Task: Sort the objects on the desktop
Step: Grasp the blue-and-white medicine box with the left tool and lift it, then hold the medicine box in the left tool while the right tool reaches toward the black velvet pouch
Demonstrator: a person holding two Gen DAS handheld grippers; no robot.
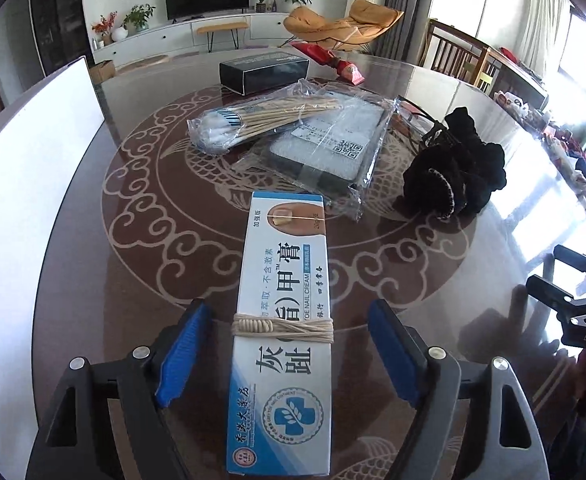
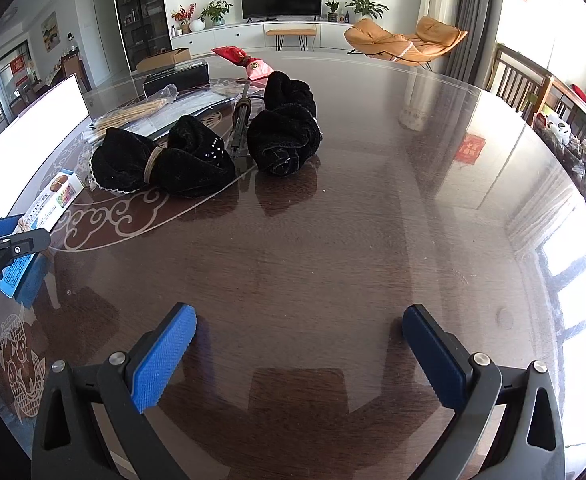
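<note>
On glossy table (image 1: 433, 272), rectangular cardboard box (image 1: 281, 320)

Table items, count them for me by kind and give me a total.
Boxes: 2, cream box, black box
Plastic packs: 2, swabs, flat pack
Black cloth bundles: 2
Red pouch: 1
Black tool: 1
Total: 8

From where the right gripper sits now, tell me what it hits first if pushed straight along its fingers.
Most likely nothing but the glossy dark wooden tabletop: the open right gripper points down at a bare stretch of it. The bundled black velvet cloths lie farther off and left of that line, though depth is hard to judge.
</note>
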